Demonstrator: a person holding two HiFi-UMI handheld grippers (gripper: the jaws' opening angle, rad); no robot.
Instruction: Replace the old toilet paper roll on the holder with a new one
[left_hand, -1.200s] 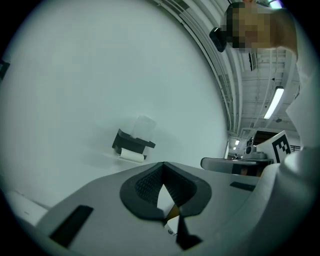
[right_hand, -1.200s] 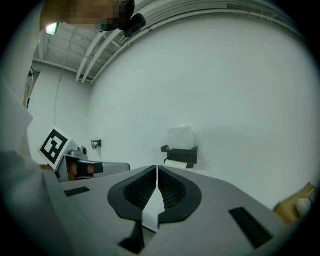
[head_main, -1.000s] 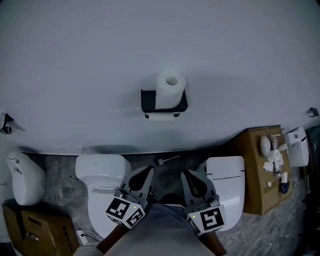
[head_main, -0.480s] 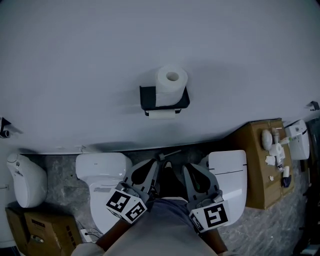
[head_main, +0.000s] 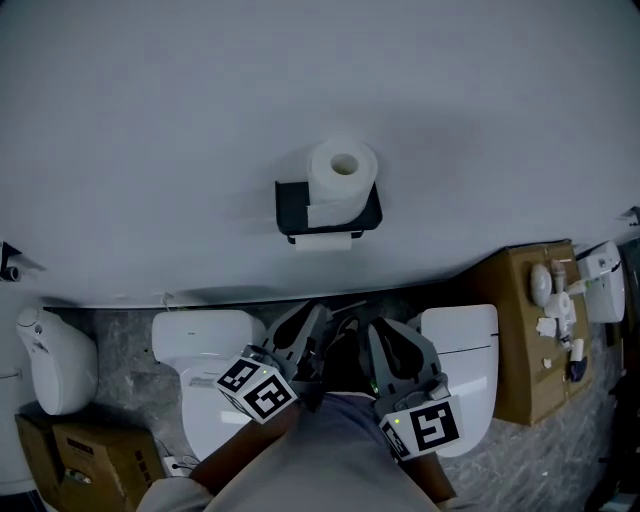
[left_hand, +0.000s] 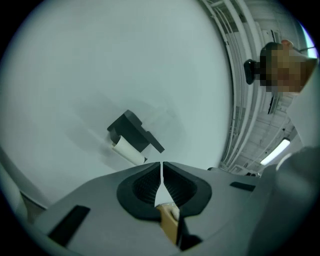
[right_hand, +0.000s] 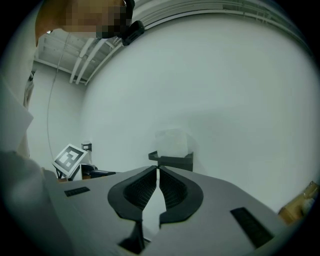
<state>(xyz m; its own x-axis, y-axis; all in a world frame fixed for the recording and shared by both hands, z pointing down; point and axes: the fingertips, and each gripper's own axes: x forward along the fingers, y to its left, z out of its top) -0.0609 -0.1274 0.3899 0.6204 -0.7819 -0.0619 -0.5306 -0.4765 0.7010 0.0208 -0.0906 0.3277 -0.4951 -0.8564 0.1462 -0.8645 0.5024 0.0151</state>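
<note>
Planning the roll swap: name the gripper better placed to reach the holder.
Right, probably: the right gripper points straight at the holder; the left gripper sees it off-centre and tilted. Both are shut.

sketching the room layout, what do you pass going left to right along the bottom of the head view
white fixture, left toilet, left gripper, right gripper, right toilet, brown box

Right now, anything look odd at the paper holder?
Yes. A full toilet paper roll stands on end on top of the black holder rather than hanging in it. A thin old roll hangs underneath. Nothing looks spilled or damaged.
</note>
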